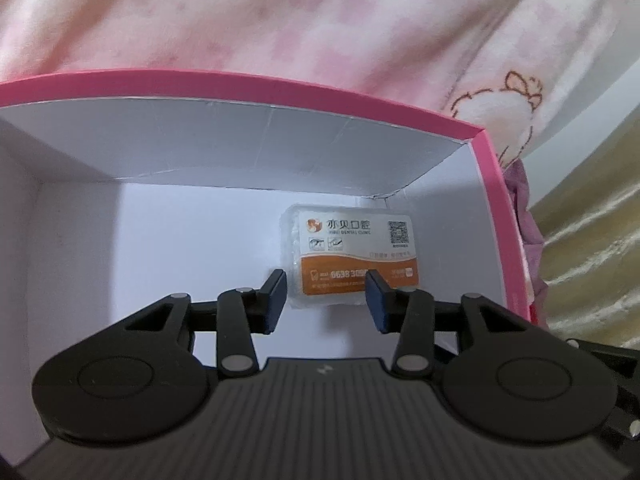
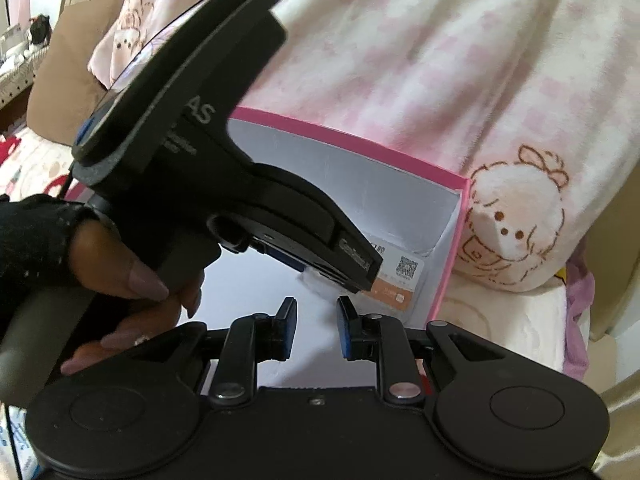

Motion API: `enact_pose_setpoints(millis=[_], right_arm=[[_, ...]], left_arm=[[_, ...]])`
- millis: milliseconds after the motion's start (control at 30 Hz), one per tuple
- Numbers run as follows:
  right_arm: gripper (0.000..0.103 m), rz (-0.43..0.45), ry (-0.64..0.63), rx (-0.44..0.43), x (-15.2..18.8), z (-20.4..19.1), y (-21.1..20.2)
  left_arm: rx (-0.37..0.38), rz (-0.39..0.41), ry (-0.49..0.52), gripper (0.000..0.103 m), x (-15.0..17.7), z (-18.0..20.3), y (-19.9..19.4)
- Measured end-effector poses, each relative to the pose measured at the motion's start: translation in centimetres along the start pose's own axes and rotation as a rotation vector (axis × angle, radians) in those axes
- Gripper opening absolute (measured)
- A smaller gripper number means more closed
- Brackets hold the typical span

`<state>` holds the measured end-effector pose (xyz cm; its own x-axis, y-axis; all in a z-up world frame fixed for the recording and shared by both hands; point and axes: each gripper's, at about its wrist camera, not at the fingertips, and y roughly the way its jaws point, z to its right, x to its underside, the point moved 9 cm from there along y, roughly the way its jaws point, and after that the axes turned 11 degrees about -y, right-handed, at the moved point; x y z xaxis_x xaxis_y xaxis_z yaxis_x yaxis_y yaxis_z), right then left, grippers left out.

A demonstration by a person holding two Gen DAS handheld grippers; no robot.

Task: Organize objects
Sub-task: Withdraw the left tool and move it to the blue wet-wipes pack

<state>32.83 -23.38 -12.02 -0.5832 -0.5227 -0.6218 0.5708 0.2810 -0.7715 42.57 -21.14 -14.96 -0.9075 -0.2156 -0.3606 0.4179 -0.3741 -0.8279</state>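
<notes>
- Left tool (image 1: 326, 300) reaches down into a pink-rimmed box (image 1: 496, 216); its two blue pads stand apart, pressing on nothing, released.
- Just beyond its tips, toward the far right corner, a plastic-wrapped card packet (image 1: 352, 256) lies flat on the box floor, long axis crosswise to the fingers.
- Right tool (image 2: 316, 328) hovers nearer the box's near edge, clenched as narrow as it goes, empty.
- Left is closer to the packet.
</notes>
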Motion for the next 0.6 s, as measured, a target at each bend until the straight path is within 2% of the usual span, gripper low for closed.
enact_pose_setpoints(millis=[67, 200, 233, 433, 533, 600], right_arm=[[0.026, 0.013, 0.011, -0.008, 0.1, 0.2, -0.6], [0.031, 0.017, 0.035, -0.022, -0.6, 0.6, -2.4], [0.034, 0.015, 0.043, -0.023, -0.3, 0.8, -3.1], [0.045, -0.005, 0.069, -0.051, -0.2, -1.3, -7.0], [0.052, -0.006, 0.059, -0.056, -0.1, -2.8, -9.5], [0.057, -0.003, 0.056, -0.061, 0.0, -3.7, -11.0]], left_arm=[[-0.012, 0.013, 0.042, 0.054, 0.7, 0.2, -1.1], [-0.034, -0.003, 0.147, 0.062, 2.2, 1.2, -4.0], [-0.032, -0.007, 0.161, 0.064, 1.7, -1.4, -5.8], [-0.008, -0.029, 0.201, 0.071, 4.6, -2.8, -13.9], [-0.032, -0.031, 0.244, 0.075, 6.0, -3.2, -17.0], [-0.059, -0.031, 0.237, 0.077, 6.9, -3.7, -18.8]])
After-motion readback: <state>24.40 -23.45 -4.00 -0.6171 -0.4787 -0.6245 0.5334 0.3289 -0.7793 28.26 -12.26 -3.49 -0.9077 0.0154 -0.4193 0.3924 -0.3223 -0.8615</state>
